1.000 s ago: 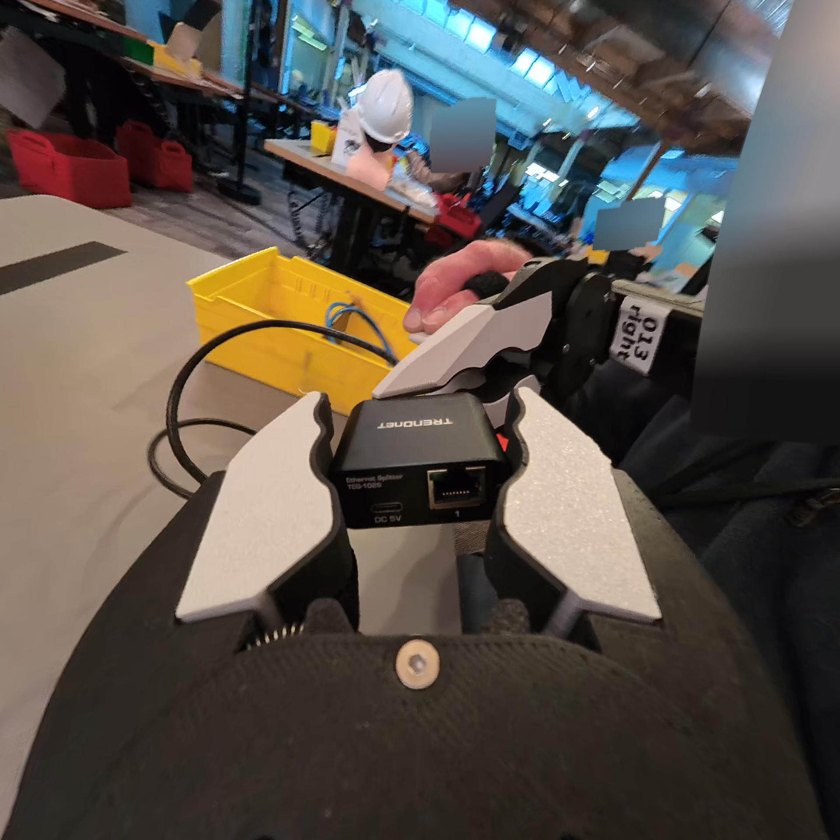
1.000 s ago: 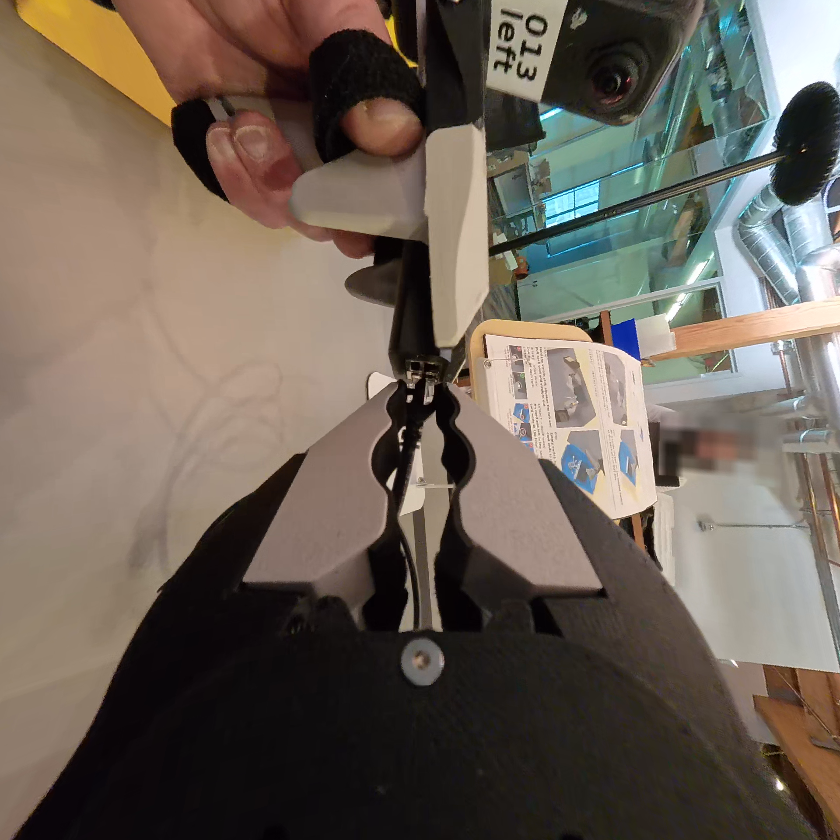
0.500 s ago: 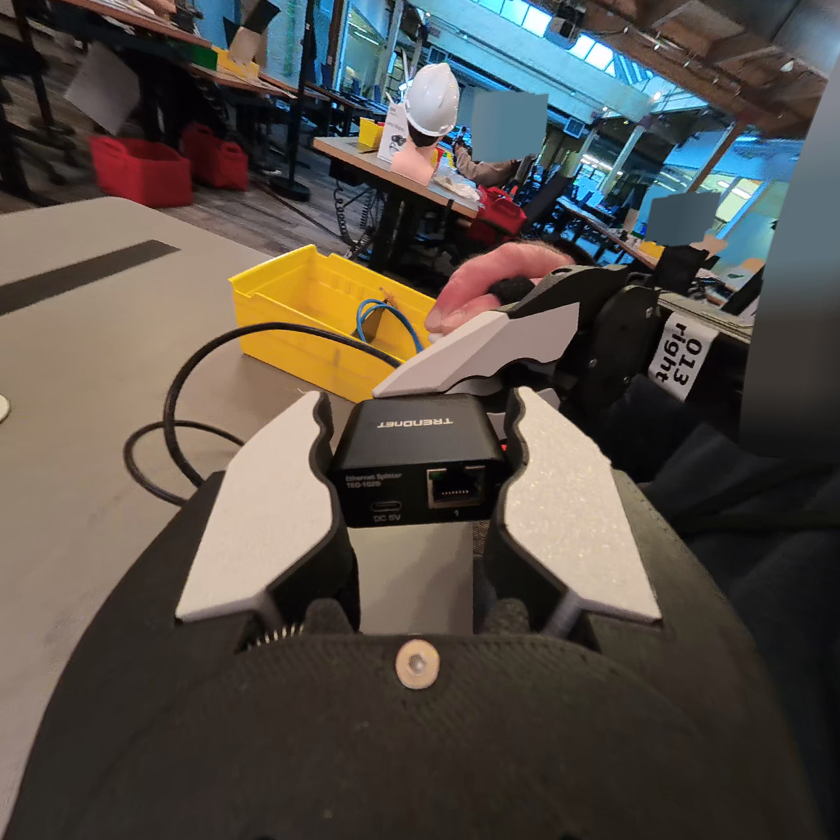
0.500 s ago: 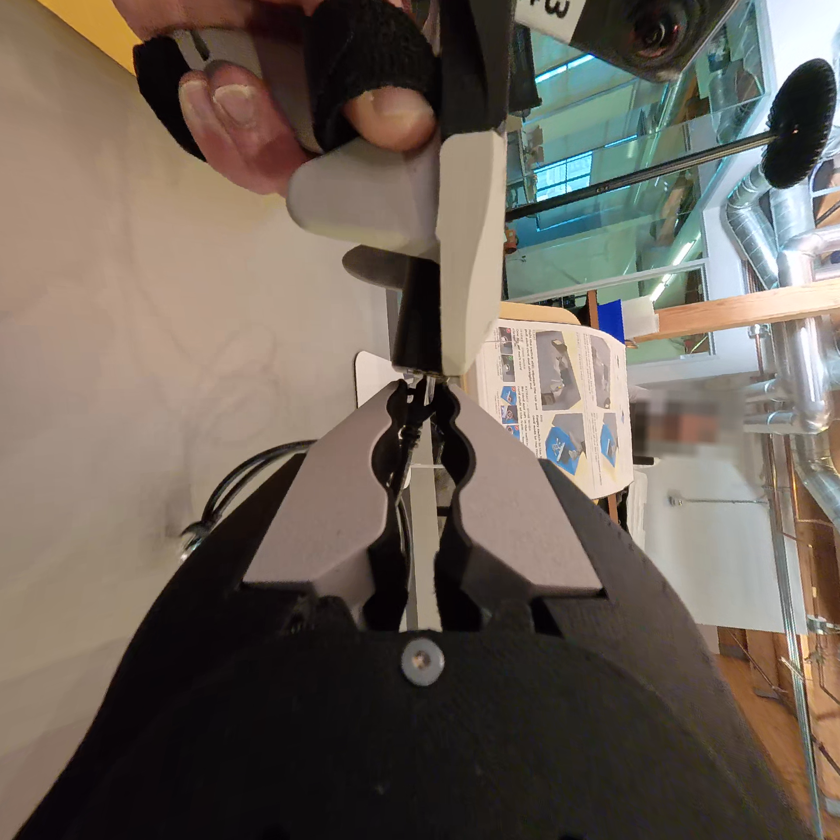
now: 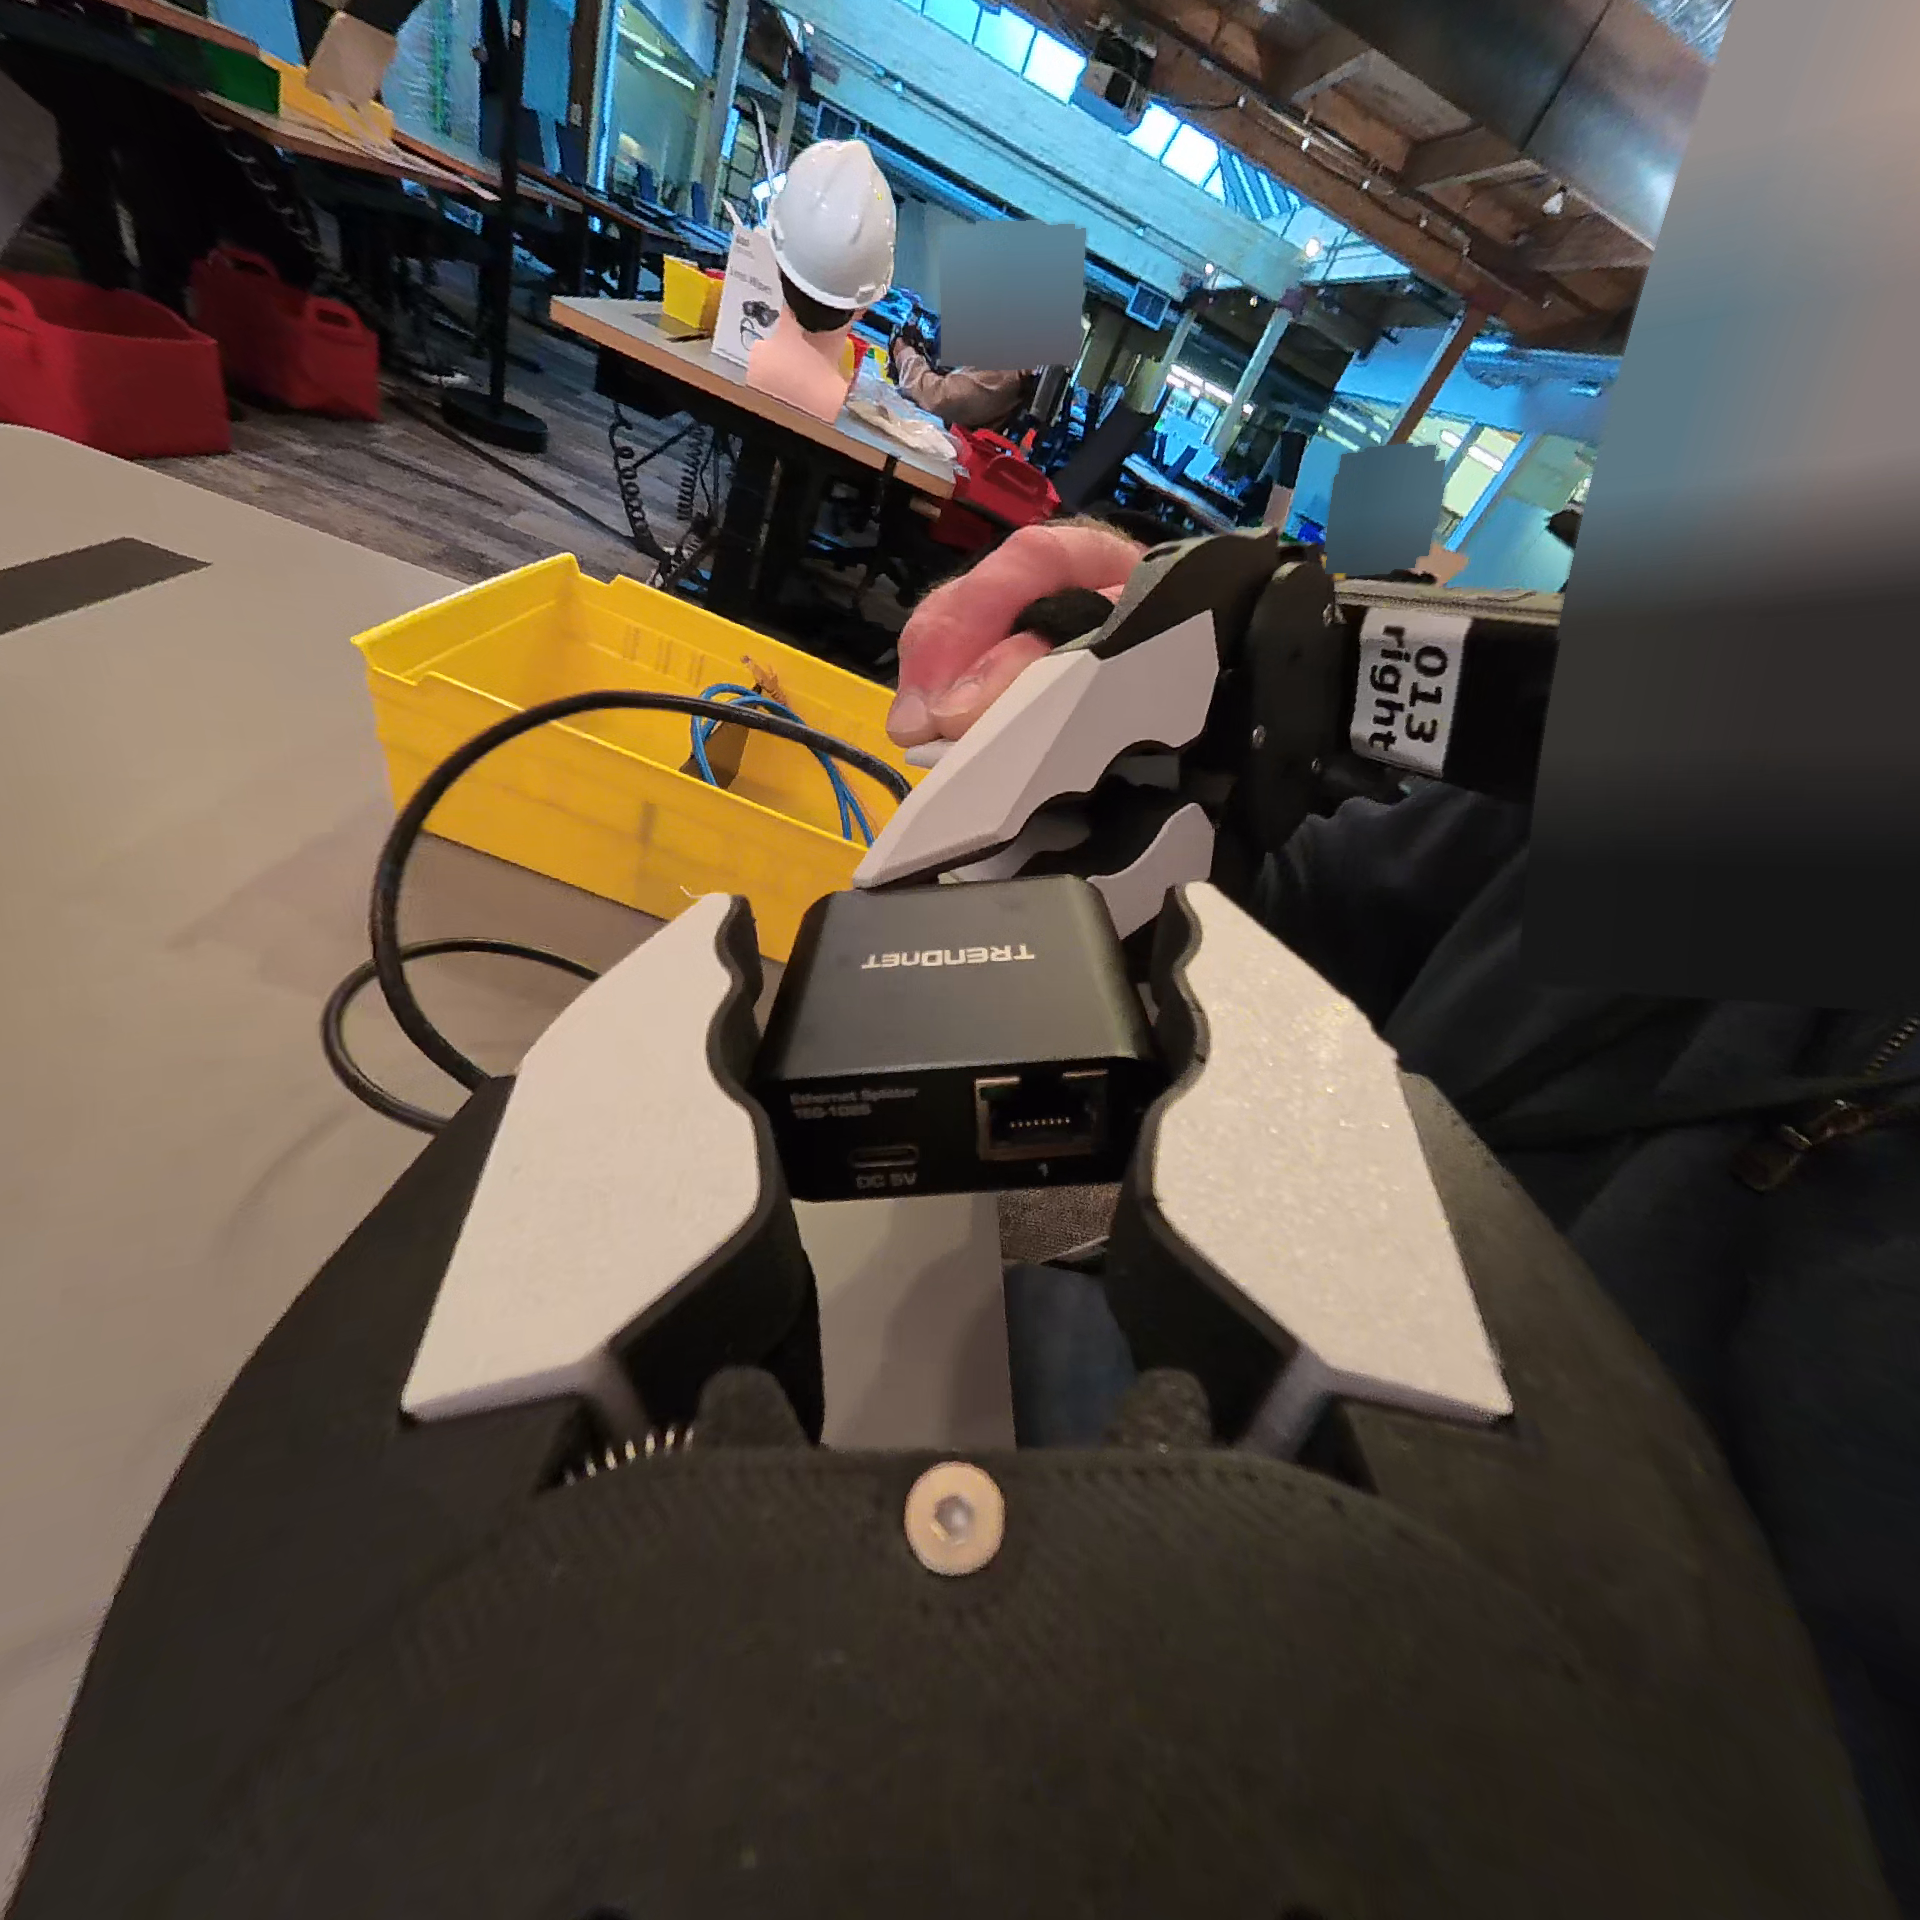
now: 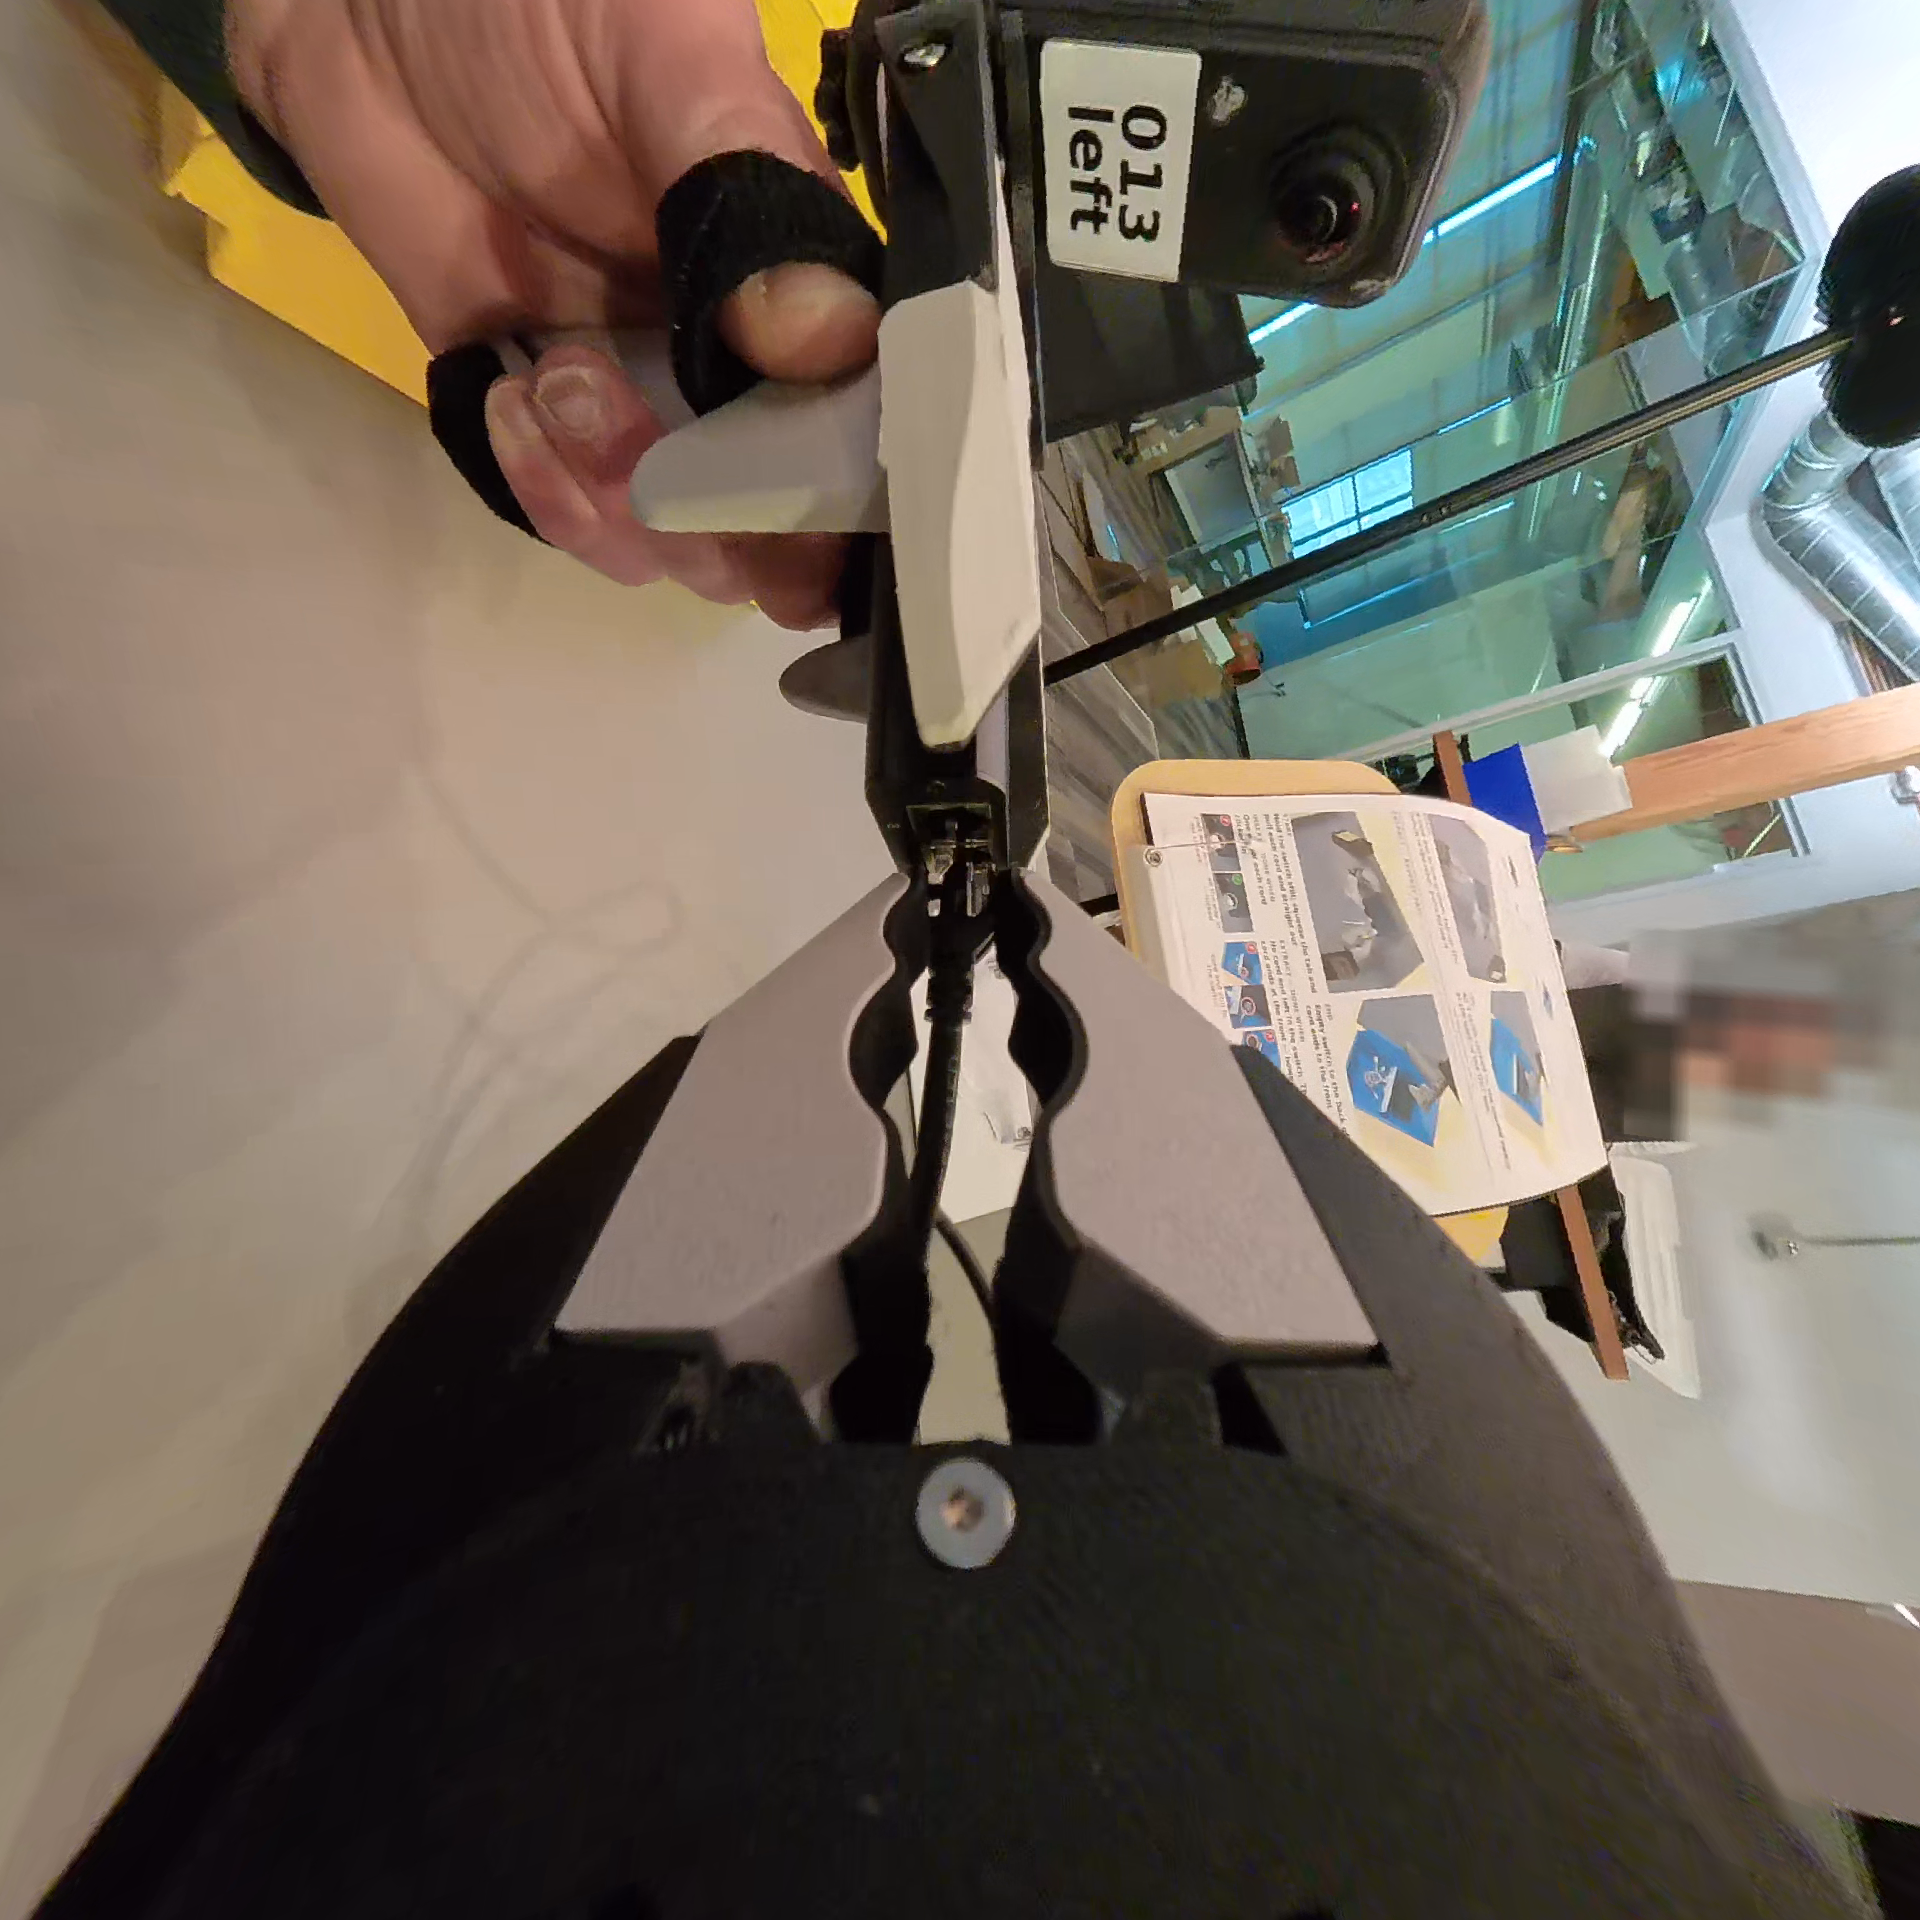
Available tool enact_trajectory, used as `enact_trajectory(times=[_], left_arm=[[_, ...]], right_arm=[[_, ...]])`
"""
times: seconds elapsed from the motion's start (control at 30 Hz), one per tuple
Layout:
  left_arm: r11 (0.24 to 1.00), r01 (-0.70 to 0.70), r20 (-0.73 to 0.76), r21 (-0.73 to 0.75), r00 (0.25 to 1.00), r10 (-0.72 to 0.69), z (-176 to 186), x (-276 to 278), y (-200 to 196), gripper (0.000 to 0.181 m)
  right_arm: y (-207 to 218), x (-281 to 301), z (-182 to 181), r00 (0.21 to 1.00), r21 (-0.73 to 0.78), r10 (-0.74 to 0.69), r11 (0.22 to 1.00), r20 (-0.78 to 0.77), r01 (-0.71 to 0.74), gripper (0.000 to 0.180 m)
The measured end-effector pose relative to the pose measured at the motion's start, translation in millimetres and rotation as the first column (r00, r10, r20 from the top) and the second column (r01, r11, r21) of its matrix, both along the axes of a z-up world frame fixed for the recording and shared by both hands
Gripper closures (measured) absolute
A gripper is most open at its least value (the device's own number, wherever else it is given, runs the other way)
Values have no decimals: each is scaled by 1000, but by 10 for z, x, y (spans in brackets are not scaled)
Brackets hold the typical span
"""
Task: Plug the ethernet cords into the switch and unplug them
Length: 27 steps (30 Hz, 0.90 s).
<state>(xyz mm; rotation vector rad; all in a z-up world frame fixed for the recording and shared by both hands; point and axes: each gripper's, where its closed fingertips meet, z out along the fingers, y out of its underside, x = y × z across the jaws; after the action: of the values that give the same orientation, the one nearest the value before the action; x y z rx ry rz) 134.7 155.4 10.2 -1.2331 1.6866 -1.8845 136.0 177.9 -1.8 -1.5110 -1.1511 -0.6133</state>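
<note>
Black switch (image 5: 956, 1029), black cord (image 6: 951, 1013) inserted

Left wrist view: sits behind the left gripper (image 5: 956, 1039) and looks forward along its fingers, level over the grey table (image 5: 177, 935), toward a workshop hall.
Left view nearness: very close; the black switch (image 5: 951, 1034) clamped between its fingers fills the centre, port face toward the lens.
Right wrist view: sits behind the right gripper (image 6: 961, 904), rolled sideways so the table (image 6: 312, 935) stands as a wall on its left.
Right view nearness: very close; its fingertips almost touch the switch (image 6: 883, 665), seen edge-on.
Shared: the switch, the black cord (image 5: 436, 821) (image 6: 940, 1060), the yellow bin (image 5: 582, 769) (image 6: 301, 281), the table; each view also shows the opposite gripper, facing it.
</note>
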Motion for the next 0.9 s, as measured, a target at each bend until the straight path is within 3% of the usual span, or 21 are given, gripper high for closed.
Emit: enact_trajectory(times=[0.13,0.33,0.7,0.9], left_arm=[[1000,3,-9,12,1000,-3,-32,19,-19,107],[989,-135,-46,65,989,138,-20,70,108,107],[1000,1,-42,-1,999,-1,35,-6,-71,107],[980,-174,-34,96,983,178,9,78,96,107]], right_arm=[[-13,27,-21,1000,-6,3,1000,16,-3,169],[112,78,-45,972,35,-172,985,157,169,169],[-69,18,65,996,-9,-36,999,88,37,169],[103,102,12,962,26,-238,971,133,237,169]])
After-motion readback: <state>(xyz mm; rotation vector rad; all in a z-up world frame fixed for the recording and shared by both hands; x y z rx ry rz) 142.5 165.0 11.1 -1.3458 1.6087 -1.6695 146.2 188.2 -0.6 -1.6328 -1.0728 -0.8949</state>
